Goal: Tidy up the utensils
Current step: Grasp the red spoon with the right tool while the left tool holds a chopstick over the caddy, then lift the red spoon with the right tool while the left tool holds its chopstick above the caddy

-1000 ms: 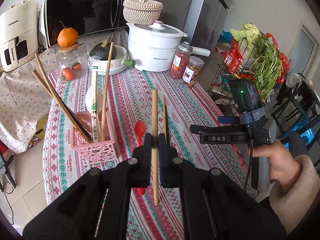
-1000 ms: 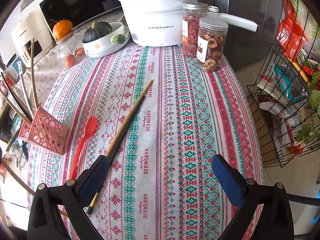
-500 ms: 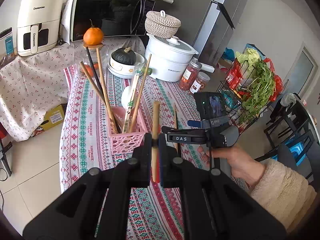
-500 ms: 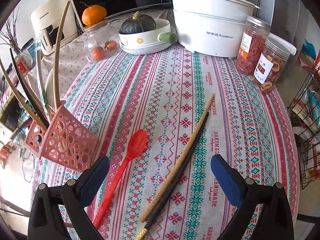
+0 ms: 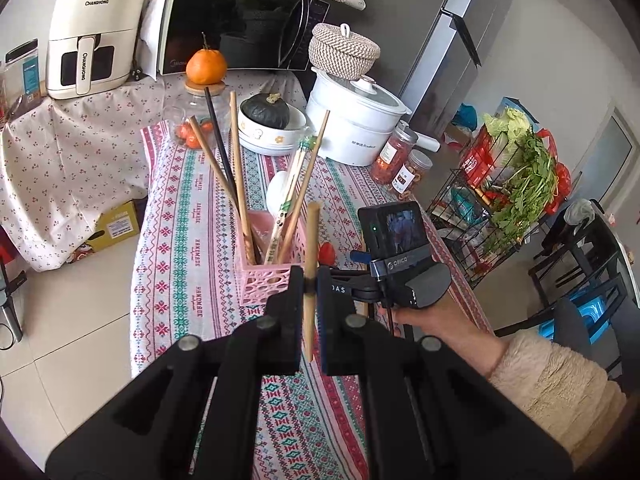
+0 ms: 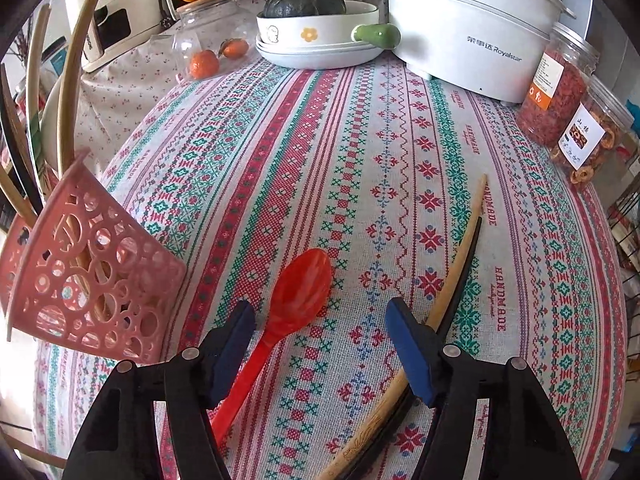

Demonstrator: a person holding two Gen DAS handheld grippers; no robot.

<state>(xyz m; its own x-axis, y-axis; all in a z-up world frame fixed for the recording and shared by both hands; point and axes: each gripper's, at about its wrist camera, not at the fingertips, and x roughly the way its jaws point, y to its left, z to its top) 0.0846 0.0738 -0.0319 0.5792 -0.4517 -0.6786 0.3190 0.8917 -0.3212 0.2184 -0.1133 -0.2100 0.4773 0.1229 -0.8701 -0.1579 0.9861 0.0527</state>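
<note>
At the left of the right wrist view, the pink perforated basket (image 6: 92,300) stands on the striped tablecloth (image 6: 360,140) and holds several upright chopsticks. The left wrist view shows these as 3 sticks leaning left and a paper-wrapped pair plus 1 more leaning right, with the basket (image 5: 266,276) just beyond the left gripper (image 5: 310,280). That gripper is clamped tight on a single wooden chopstick (image 5: 311,240), gripped near its middle so the stick stands almost upright, its top end above the jaws and its lower end below them, close to the basket's near right corner.

Further right, the red plastic spoon (image 6: 292,304) lies flat on the cloth, bowl away from the camera and handle running down toward the lower left. The right gripper (image 6: 320,320) hangs over it with its jaws partly spread, having just been closing; the spoon's neck lies between the blue pads, nearer the left one, and neither pad presses on it.

Just right of the right pad, a wooden chopstick (image 6: 456,264) and a black chopstick (image 6: 466,276) lie side by side, touching along their length, outside the jaws. In the left wrist view, a hand (image 5: 436,320) in a fuzzy cream sleeve (image 5: 560,384) holds the right gripper's handle.
</note>
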